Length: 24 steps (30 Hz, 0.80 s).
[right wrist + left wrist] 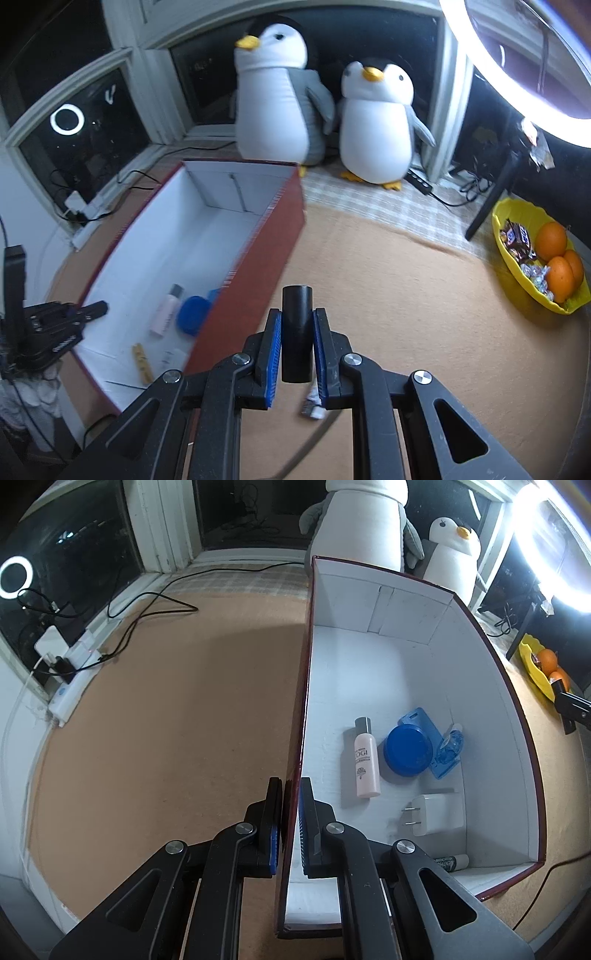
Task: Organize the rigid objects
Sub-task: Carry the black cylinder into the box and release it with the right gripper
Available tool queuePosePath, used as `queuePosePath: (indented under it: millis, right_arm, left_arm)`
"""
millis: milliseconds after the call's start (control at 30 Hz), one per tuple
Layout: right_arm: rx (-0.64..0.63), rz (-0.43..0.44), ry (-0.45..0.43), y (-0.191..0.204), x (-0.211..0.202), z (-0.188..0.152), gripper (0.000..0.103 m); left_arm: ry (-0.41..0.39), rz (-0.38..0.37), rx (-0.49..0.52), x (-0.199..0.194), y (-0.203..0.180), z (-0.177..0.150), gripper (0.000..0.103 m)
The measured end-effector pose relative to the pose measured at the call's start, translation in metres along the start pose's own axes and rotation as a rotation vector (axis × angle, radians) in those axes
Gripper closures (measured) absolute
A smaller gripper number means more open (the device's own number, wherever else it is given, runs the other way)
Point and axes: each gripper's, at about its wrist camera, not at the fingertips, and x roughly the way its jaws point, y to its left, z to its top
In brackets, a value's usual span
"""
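A red box (532,760) with a white inside lies on the tan table. In it are a pink bottle (365,762), a blue round jar (406,749), a clear blue case (439,749), a white charger plug (436,814) and a small tube (452,862). My left gripper (291,786) is shut on the box's left wall (301,701), one finger on each side. My right gripper (297,314) is shut on an upright black cylinder (296,332), held above the table to the right of the box (258,251). A small silver tube (313,404) lies on the table beneath it.
Two plush penguins (376,122) stand behind the box by the window. A yellow bowl (517,284) with oranges and sweets is at the right. A ring light (517,74) hangs at the upper right. Cables and a power strip (74,686) run along the left sill.
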Motion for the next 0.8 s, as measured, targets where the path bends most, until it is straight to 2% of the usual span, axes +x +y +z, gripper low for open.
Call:
queuePosePath:
  millis: [233,533,800]
  right_arm:
    - [-0.036,0.061,-0.015,0.048,-0.016,-0.003,0.088]
    - [-0.076,0.108,0.001,0.094,-0.011,-0.011,0.088]
    - [-0.09,0.113,0.015,0.111,-0.002,-0.014,0.088]
  left_arm:
    - [-0.017,-0.025,0.0,-0.002,0.004,-0.003,0.097]
    - [-0.03,-0.053,-0.001,-0.004,0.007,-0.005,0.097]
    - [-0.034,-0.07,0.002,-0.004,0.009,-0.005,0.097]
